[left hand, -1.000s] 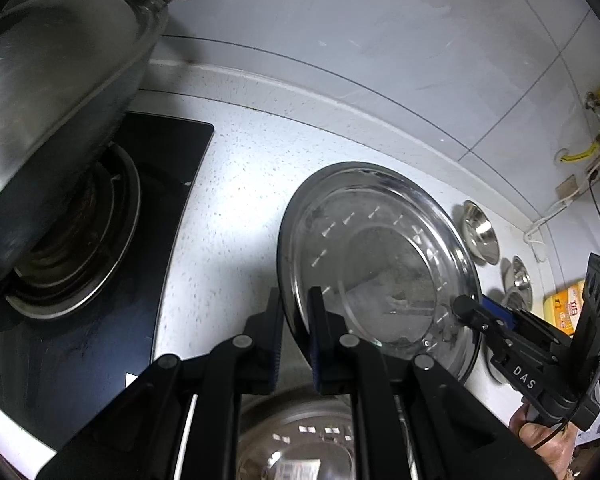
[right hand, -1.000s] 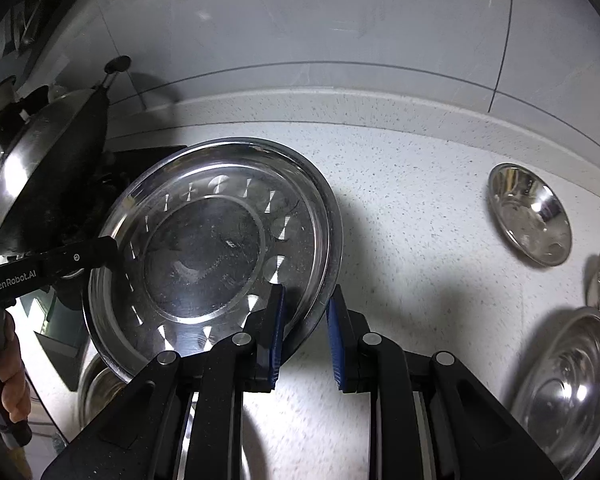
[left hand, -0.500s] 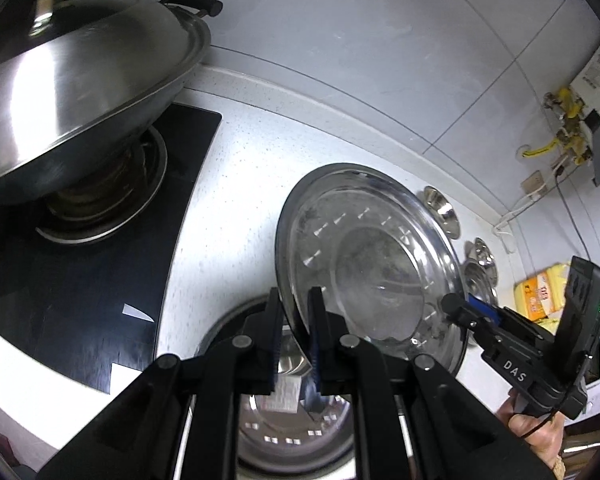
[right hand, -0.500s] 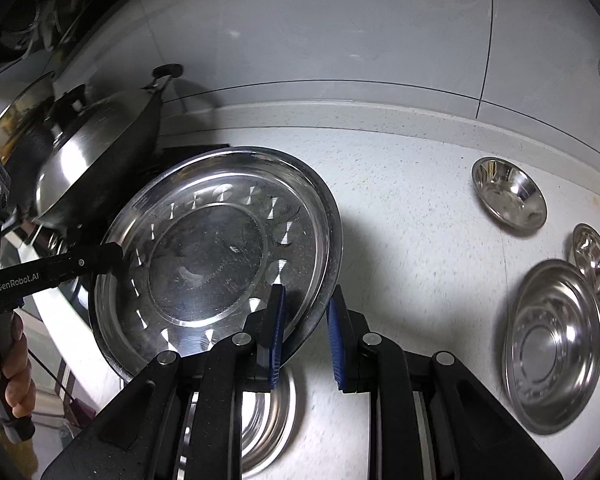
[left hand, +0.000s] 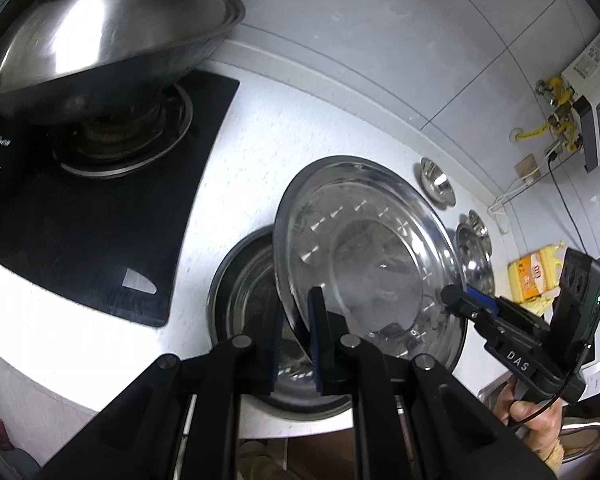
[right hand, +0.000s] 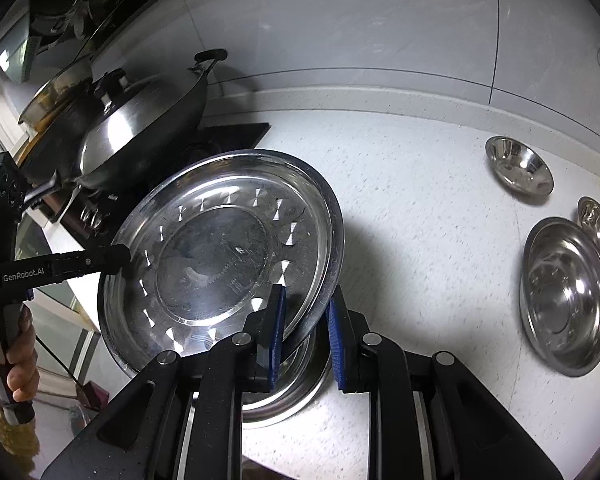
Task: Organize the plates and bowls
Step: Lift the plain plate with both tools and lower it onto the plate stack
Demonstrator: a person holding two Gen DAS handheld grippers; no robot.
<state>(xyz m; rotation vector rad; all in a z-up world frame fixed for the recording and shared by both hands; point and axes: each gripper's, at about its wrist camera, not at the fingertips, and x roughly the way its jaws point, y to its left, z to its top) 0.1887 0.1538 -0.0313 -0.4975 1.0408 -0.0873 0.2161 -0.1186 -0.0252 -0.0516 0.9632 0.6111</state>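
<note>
left tongs (left hand: 294, 332), right tongs (right hand: 304, 328): each clenched on large steel plate (right hand: 220, 248) rim | above second plate (left hand: 244, 288) at table (right hand: 420, 200) front edge | wok (left hand: 100, 40) left, bowls (right hand: 518, 168) right, bare table between

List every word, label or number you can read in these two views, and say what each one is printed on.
"DAS": on the right gripper, seen in the left wrist view.
"GenRobot.AI": on the left gripper, seen in the right wrist view.
Brand mark on the stove, front left: too blurred to read.
Red print on the yellow package: too small to read.
Label on the white wall unit: too small to read.
</note>
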